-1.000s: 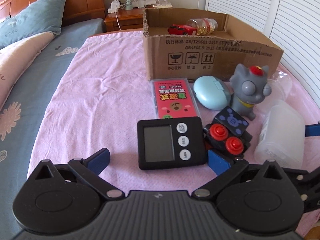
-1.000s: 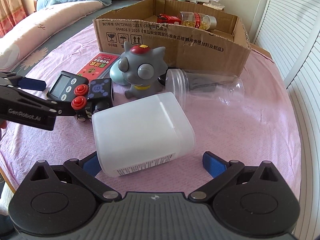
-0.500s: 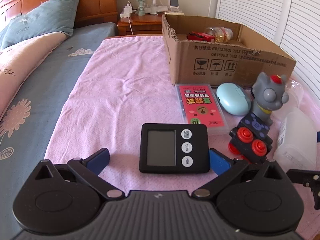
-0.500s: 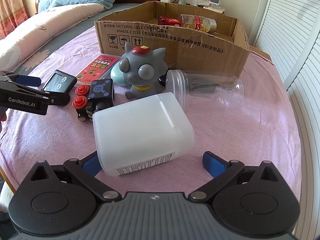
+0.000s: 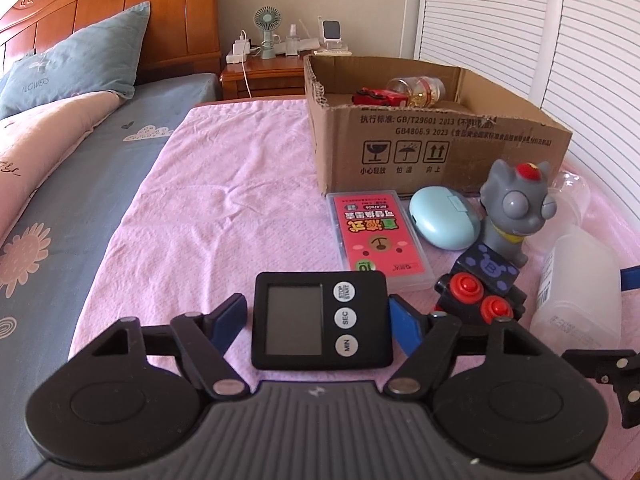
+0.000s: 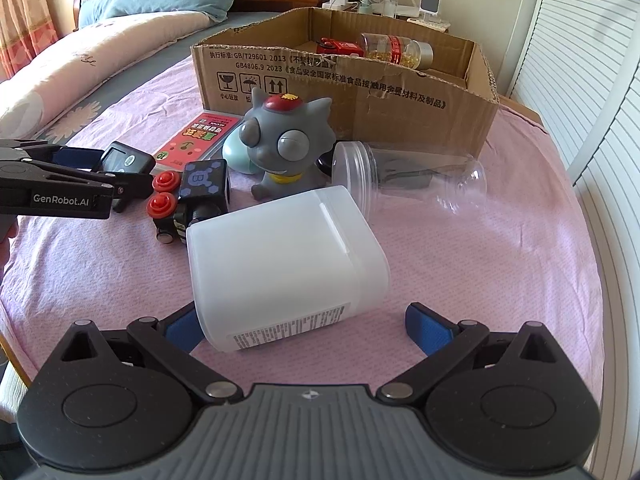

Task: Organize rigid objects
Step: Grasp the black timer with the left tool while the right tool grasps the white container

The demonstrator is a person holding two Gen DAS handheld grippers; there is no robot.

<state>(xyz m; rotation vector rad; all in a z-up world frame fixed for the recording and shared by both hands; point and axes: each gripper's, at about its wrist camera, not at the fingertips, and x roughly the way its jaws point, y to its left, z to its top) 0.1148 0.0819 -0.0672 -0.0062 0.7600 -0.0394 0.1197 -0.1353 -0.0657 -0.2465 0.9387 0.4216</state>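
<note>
cardboard box point(image 5: 440, 148) at far end of bed holds only red toy car point(image 5: 378, 97) and pill bottle point(image 6: 398, 51); rest still out on pink cloth; right gripper point(image 6: 308, 326) wide open around white container point(image 6: 286, 266), no grip; left gripper point(image 5: 320, 320) open, bracketing black timer point(image 5: 320, 320), pads not clearly touching

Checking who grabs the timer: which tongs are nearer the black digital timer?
Left. The left tongs straddle the black digital timer; the right tongs flank the white plastic container.
</note>
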